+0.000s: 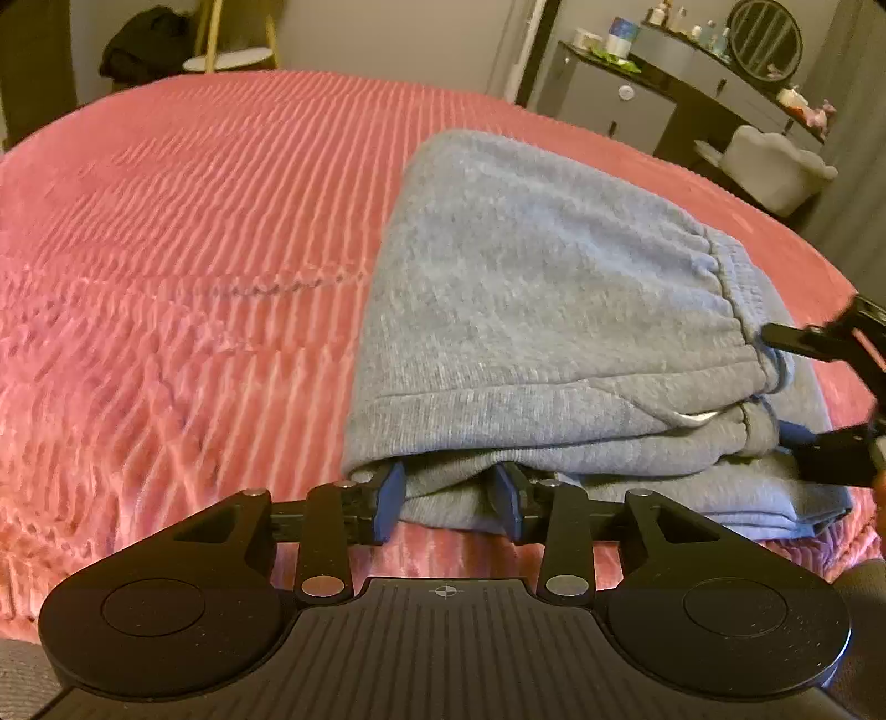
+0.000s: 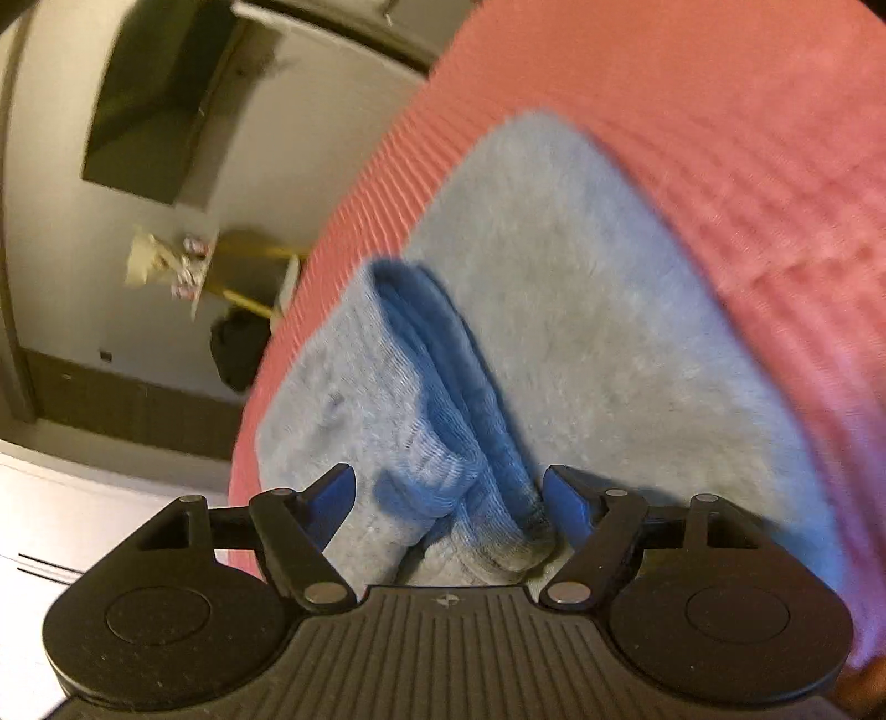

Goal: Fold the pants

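1. Two grippers work at grey pants [image 1: 531,310], which lie folded in a stack on a pink ribbed bedspread [image 1: 183,232], right of centre in the left wrist view.
2. Left gripper [image 1: 449,495]: its jaws are spread, and the blue pads [image 1: 392,501] sit at the near edge of the stack, tucked just under the top folded layer, with lower cloth lying between them but not squeezed.
3. Right gripper [image 2: 448,501]: its jaws are also spread wide, either side of a thick bunched fold at the pants' [image 2: 598,310] right end; the blue pads [image 2: 567,501] stand clear of the cloth on the left and close to it on the right, so nothing is pinched.
4. In the left wrist view the right gripper [image 1: 781,387] shows at the right edge, its black fingers above and below the gathered waistband [image 1: 725,288].
5. A white drawstring end [image 1: 695,418] peeks out between layers near that waistband.
6. The right wrist view is tilted and blurred; the bedspread [image 2: 720,138] fills its upper right.
7. Beyond the bed, far right, stands a dark dresser [image 1: 620,94] with a round mirror [image 1: 764,39] and small bottles on top.
8. Far left, a dark garment [image 1: 144,44] hangs by a chair.
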Available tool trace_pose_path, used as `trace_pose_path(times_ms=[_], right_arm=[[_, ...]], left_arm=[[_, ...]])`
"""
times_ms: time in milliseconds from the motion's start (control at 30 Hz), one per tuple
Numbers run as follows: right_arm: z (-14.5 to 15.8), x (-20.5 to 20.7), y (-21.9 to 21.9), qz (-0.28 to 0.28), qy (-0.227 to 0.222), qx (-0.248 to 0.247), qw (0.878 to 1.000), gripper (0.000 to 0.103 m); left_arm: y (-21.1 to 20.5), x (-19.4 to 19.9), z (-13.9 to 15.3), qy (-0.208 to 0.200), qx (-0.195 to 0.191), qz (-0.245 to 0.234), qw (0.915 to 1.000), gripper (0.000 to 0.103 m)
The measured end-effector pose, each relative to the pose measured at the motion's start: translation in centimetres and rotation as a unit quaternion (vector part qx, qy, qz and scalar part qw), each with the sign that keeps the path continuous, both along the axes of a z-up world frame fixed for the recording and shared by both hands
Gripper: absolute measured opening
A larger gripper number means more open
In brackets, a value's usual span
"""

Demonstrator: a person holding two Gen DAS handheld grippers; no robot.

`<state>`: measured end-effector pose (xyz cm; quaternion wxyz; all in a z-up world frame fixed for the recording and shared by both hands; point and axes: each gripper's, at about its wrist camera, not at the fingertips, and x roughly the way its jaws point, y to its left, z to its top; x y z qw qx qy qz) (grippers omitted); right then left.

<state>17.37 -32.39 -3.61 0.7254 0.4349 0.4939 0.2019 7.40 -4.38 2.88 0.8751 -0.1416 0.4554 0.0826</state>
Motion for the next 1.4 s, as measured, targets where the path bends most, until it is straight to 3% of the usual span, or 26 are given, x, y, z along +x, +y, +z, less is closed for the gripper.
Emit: trace_pose_path(times_ms=[100, 133, 167, 200, 300, 433, 500, 533, 600, 633, 667, 967, 1100, 1200, 1300, 1400], right_arm=[[-1.2, 1.5, 1.0, 0.01, 0.022, 0.029, 0.999, 0.08], [-1.4, 1.9, 1.3, 0.017, 0.02, 0.044, 0.999, 0.076], [-1.5, 2.1, 1.5, 0.022, 0.015, 0.057, 0.998, 0.051], [-1.5, 1.8, 1.4, 0.023, 0.018, 0.064, 0.998, 0.045], [-1.4, 1.5, 1.7, 0.029, -0.001, 0.077, 0.997, 0.045], [-2.2, 1.4, 2.5, 0.028, 0.009, 0.082, 0.996, 0.057], [-1.5, 1.7, 3.5, 0.036, 0.003, 0.055, 0.998, 0.065], [-0.7, 1.8, 4.2, 0.045, -0.007, 0.035, 0.998, 0.071], [1.2, 1.9, 6.2, 0.068, -0.036, -0.021, 0.997, 0.068], [2.2, 1.6, 6.9, 0.076, -0.053, -0.054, 0.994, 0.049], [3.3, 1.2, 7.6, 0.085, -0.071, -0.081, 0.991, 0.044], [12.4, -0.9, 7.9, 0.059, -0.154, 0.034, 0.986, 0.04], [14.3, -2.1, 8.1, 0.068, -0.171, 0.048, 0.982, 0.04], [14.4, -2.5, 7.9, 0.07, -0.169, 0.048, 0.982, 0.04], [14.3, -2.3, 7.6, 0.063, -0.156, 0.047, 0.985, 0.04], [14.0, -2.3, 7.1, 0.05, -0.144, 0.053, 0.987, 0.04]], left_arm=[[-0.1, 0.2, -0.2, 0.005, 0.001, 0.0, 1.0, 0.043], [-0.1, 0.2, -0.3, 0.005, 0.002, -0.001, 1.0, 0.044], [-0.1, 0.2, -0.3, 0.005, 0.002, -0.001, 1.0, 0.044], [-0.1, 0.2, -0.3, 0.006, 0.002, 0.0, 1.0, 0.045], [-0.2, 0.3, -0.4, 0.009, 0.0, 0.002, 1.0, 0.045], [-0.3, 0.7, -0.5, 0.014, 0.007, -0.002, 0.9999, 0.046], [-0.3, 0.7, -0.5, 0.014, 0.008, -0.003, 0.9999, 0.046], [-0.3, 0.6, -0.5, 0.013, 0.007, -0.002, 0.9999, 0.047], [-0.2, 0.6, -0.5, 0.012, 0.006, -0.001, 0.9999, 0.048], [-0.2, 0.5, -0.6, 0.012, 0.006, 0.0, 0.9999, 0.048], [-0.3, 0.5, -0.5, 0.011, 0.008, 0.0, 0.9999, 0.049], [-2.9, -0.4, 0.2, -0.016, 0.089, -0.049, 0.9947, 0.054], [-0.2, -0.4, 0.4, -0.021, -0.003, -0.011, 0.9997, 0.054], [1.5, -0.6, 0.3, -0.021, -0.063, 0.021, 0.9976, 0.053], [2.0, -0.8, 0.3, -0.013, -0.085, 0.022, 0.9961, 0.055], [1.9, -1.1, 0.3, -0.004, -0.114, -0.008, 0.9935, 0.059]])
